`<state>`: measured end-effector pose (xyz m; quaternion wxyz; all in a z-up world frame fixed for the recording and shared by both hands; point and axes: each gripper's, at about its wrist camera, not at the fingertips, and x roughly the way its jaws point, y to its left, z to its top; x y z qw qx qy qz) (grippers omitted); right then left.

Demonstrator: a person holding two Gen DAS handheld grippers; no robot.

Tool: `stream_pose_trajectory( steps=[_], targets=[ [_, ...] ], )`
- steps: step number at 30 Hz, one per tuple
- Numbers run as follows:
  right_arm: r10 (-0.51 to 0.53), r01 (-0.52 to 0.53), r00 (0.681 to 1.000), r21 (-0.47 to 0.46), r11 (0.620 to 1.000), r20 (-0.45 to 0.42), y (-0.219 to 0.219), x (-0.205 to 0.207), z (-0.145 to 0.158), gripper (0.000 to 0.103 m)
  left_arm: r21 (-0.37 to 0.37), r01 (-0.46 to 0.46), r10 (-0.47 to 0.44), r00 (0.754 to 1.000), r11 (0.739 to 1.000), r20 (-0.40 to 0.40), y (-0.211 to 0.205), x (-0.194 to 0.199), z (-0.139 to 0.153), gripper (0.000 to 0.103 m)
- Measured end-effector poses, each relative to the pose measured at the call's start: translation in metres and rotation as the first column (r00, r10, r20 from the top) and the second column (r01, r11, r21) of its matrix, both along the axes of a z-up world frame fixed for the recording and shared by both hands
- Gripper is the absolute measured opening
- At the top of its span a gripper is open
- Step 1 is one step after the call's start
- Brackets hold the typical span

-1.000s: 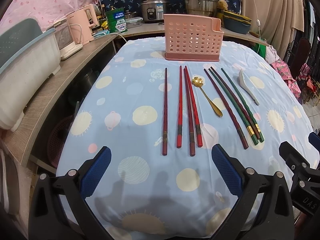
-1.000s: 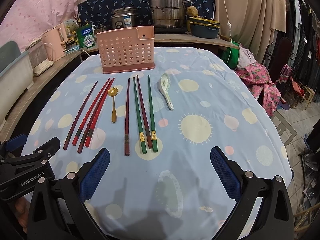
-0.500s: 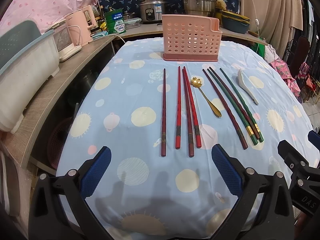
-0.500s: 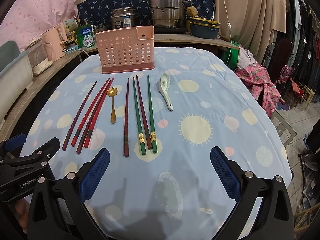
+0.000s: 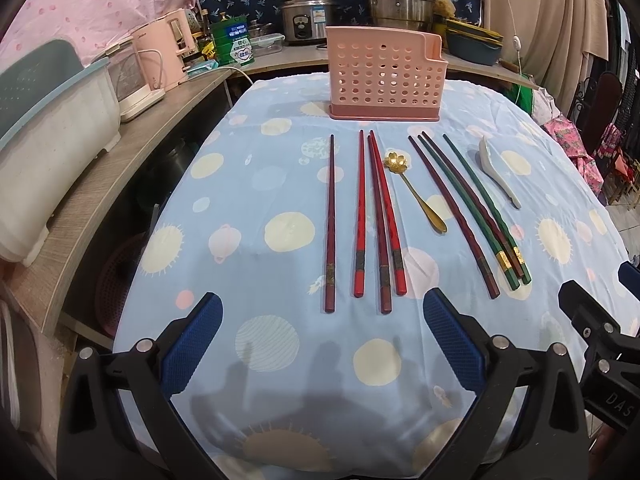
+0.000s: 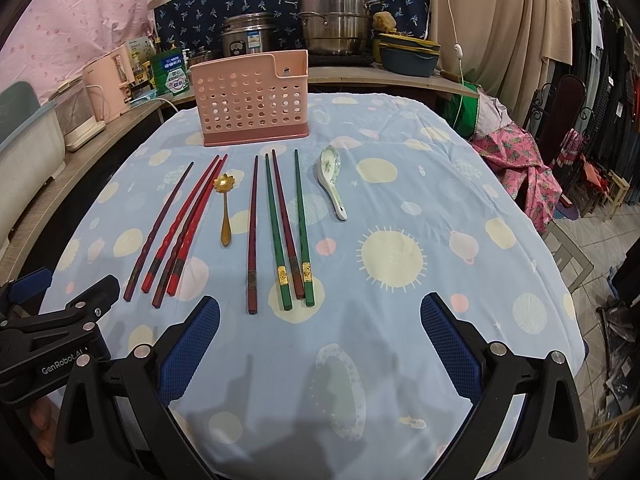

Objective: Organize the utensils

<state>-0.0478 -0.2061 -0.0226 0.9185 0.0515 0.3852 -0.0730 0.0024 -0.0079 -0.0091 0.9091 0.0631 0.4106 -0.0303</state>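
Both grippers, left (image 5: 322, 338) and right (image 6: 320, 338), gape empty before chopsticks (image 5: 376, 220), seemingly unobstructed, pink holder (image 5: 384, 76) beyond.

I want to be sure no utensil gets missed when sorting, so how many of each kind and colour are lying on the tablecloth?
Dark maroon chopsticks: 4
Bright red chopsticks: 2
Green chopsticks: 2
Gold flower-bowl spoon: 1
White ceramic spoon: 1
Total: 10 utensils, all on the cloth; none shows above the rim of the pink holder.
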Motion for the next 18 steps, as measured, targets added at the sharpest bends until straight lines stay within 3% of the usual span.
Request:
stream_pose_trajectory(
  steps=[18],
  targets=[
    [-0.002,0.002,1.000,0.001,1.000,-0.001,-0.0005,0.0004,-0.0013,0.096,0.005,0.011,-0.011,1.000,1.000,0.000,-0.0020,-0.0002,-0.0013,0.096]
  ],
)
